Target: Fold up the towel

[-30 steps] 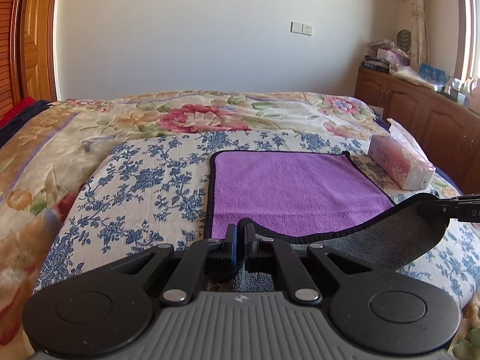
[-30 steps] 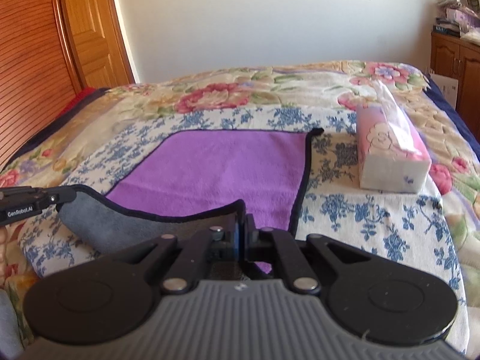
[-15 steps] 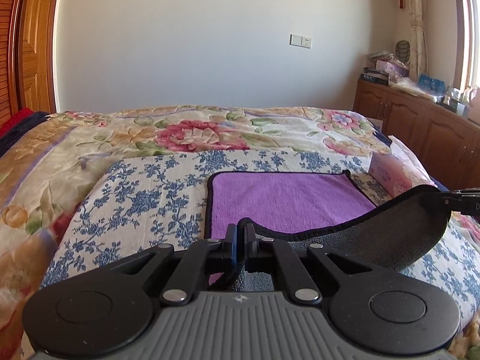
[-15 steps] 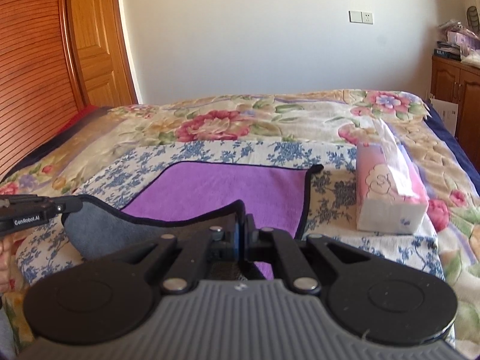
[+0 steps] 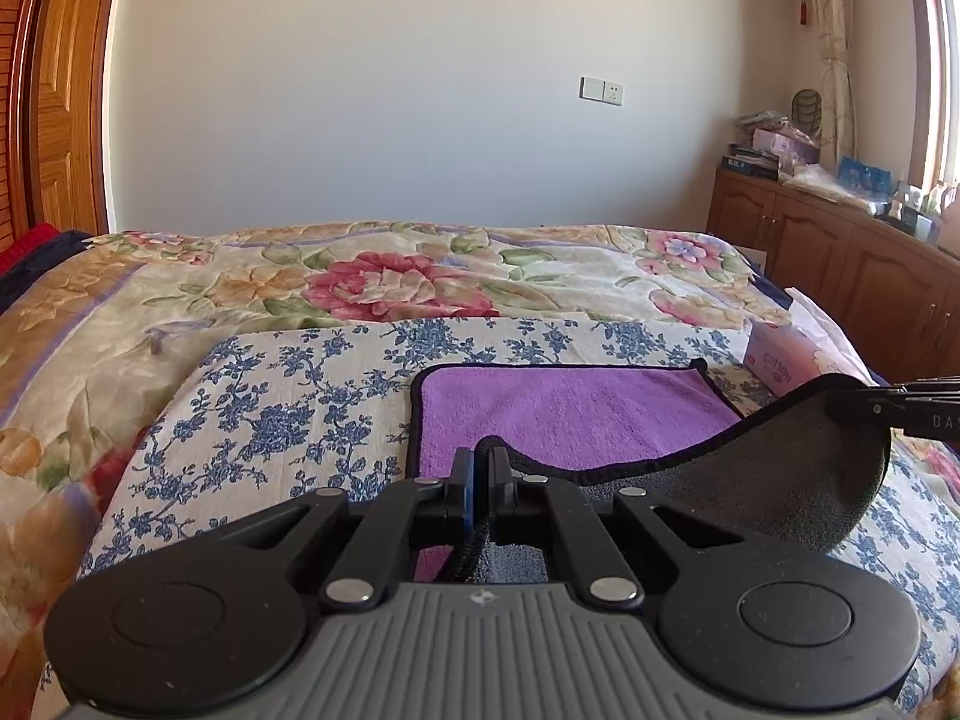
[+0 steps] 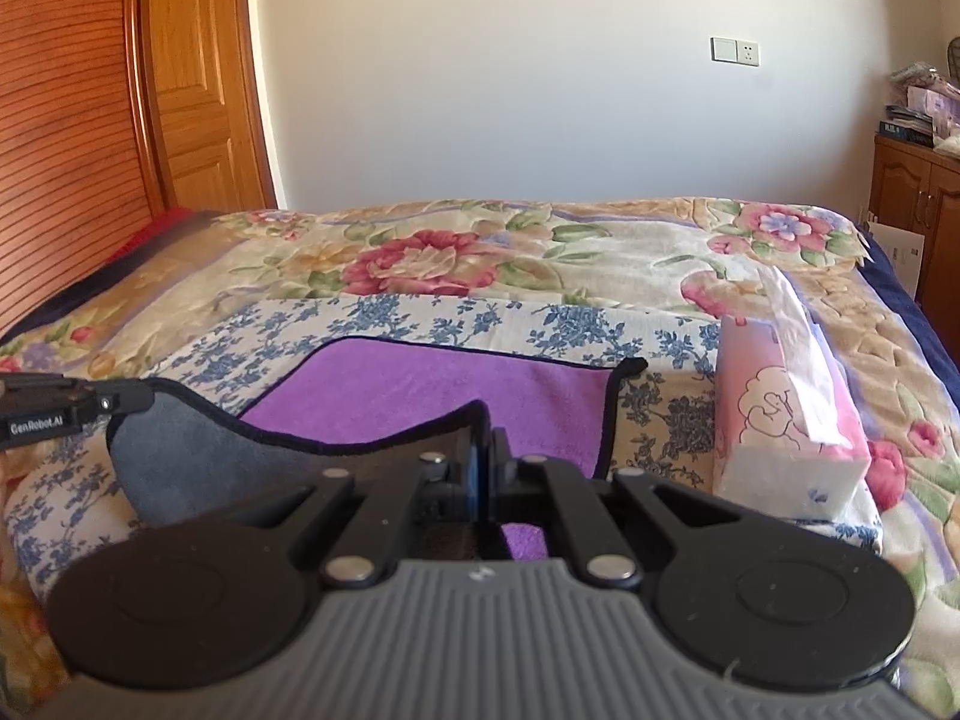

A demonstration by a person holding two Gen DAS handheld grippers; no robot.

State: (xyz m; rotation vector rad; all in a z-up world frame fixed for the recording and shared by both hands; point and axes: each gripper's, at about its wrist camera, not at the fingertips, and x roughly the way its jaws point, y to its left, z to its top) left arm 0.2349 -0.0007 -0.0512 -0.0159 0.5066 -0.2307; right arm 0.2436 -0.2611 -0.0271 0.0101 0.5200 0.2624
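Observation:
A purple towel (image 5: 570, 411) with a black hem and grey underside lies on the blue-flowered cloth on the bed; it also shows in the right wrist view (image 6: 432, 390). Its near edge is lifted off the bed, grey side (image 5: 780, 480) facing me. My left gripper (image 5: 480, 456) is shut on the towel's near left corner. My right gripper (image 6: 483, 438) is shut on the near right corner. Each gripper shows at the edge of the other's view, the right gripper (image 5: 912, 411) and the left gripper (image 6: 72, 405). The far edge rests flat.
A pink tissue box (image 6: 786, 414) stands on the bed right of the towel. A wooden cabinet (image 5: 840, 252) with clutter is at the right wall. A wooden door (image 6: 192, 90) is at the left. The floral quilt (image 5: 390, 276) stretches beyond the towel.
Both grippers have risen with the towel's near edge, lifting it higher off the bed. More of the wall and less of the towel's purple face shows now.

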